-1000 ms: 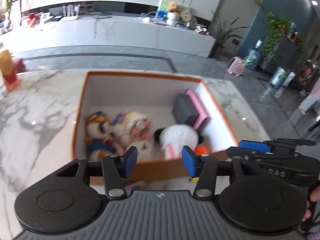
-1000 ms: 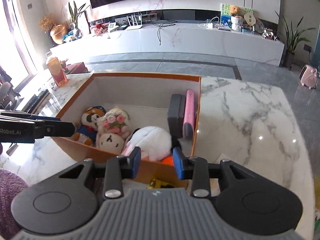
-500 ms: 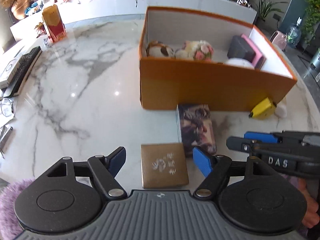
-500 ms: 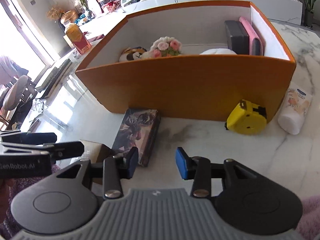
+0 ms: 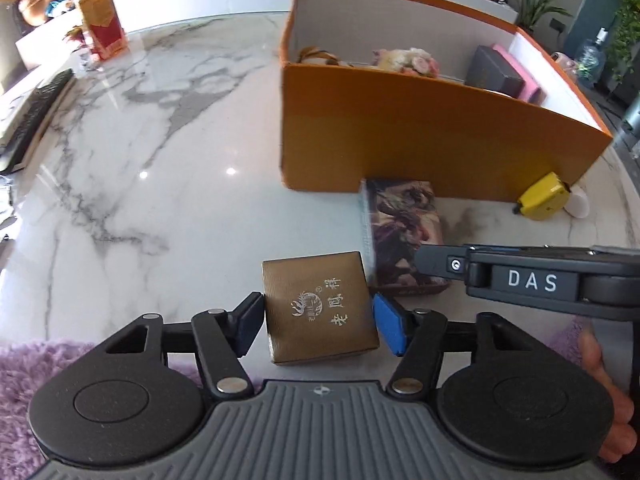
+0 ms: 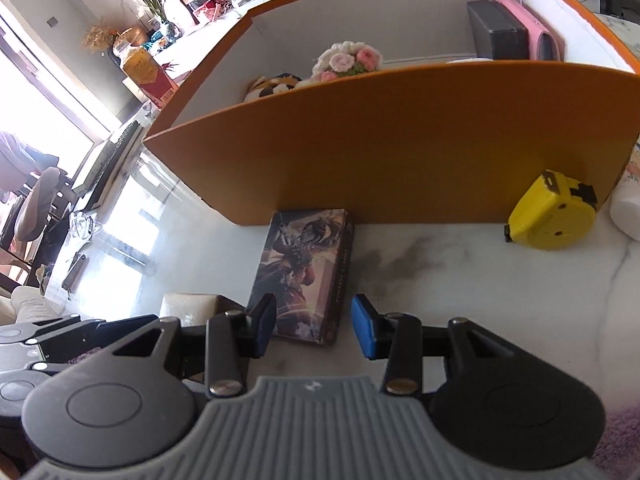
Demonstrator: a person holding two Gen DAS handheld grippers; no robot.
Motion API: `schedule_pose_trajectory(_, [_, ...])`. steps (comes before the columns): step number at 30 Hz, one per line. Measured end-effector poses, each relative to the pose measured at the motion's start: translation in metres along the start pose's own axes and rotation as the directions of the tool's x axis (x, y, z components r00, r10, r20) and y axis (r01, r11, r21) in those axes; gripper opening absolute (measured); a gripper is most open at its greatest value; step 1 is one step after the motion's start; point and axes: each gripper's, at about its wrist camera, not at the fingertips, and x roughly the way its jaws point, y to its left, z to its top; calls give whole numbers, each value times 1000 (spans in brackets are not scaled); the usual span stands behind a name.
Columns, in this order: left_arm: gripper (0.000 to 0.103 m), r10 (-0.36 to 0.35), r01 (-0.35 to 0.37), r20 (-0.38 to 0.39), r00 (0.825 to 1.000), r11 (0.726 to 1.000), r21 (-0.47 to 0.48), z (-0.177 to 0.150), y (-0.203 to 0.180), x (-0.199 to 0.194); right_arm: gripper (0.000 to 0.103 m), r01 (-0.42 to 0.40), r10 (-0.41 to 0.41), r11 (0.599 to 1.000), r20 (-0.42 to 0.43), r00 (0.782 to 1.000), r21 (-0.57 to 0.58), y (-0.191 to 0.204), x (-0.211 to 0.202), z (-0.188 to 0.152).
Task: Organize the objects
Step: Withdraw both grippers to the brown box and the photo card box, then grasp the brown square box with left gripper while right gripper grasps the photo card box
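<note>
My left gripper (image 5: pixel 318 326) is open with its jaws on either side of a small gold-brown box (image 5: pixel 318 306) that lies on the marble table; the pads stand close to its sides. My right gripper (image 6: pixel 314 328) is open and straddles the near end of a dark illustrated card box (image 6: pixel 306 272), which also shows in the left wrist view (image 5: pixel 404 232). The orange storage box (image 5: pixel 400 136) stands just behind, holding plush toys (image 6: pixel 348 60), a dark grey case (image 6: pixel 496 36) and a pink case (image 6: pixel 536 28).
A yellow tape measure (image 6: pixel 554 216) and a white tube (image 6: pixel 628 208) lie by the orange box's right corner. A red and yellow carton (image 5: pixel 102 20) and a keyboard (image 5: pixel 32 116) are at the table's far left. Purple fuzzy fabric (image 5: pixel 40 364) lies at the near edge.
Both grippers dropped from above the orange box to the table in front of it. The left now brackets the gold box, the right brackets the card box, and both have moved closer.
</note>
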Motion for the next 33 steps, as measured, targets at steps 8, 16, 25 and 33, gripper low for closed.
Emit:
schedule_pose_trajectory(8, [70, 26, -26, 0, 1000, 994, -105, 12, 21, 4, 51, 5, -5, 1000, -35, 999, -5, 10, 18, 3])
schedule_pose_trajectory(16, [71, -17, 15, -8, 1000, 979, -202, 19, 38, 13, 56, 3, -4, 999, -20, 1000, -36, 17, 28, 8])
schedule_pose_trajectory(25, [70, -48, 45, -15, 999, 985, -164, 20, 28, 14, 17, -62, 63, 997, -28, 998, 36, 4, 22, 9])
schedule_pose_trajectory(33, [69, -18, 16, -15, 1000, 995, -102, 20, 13, 16, 7, -58, 59, 998, -15, 998, 38, 5, 14, 7])
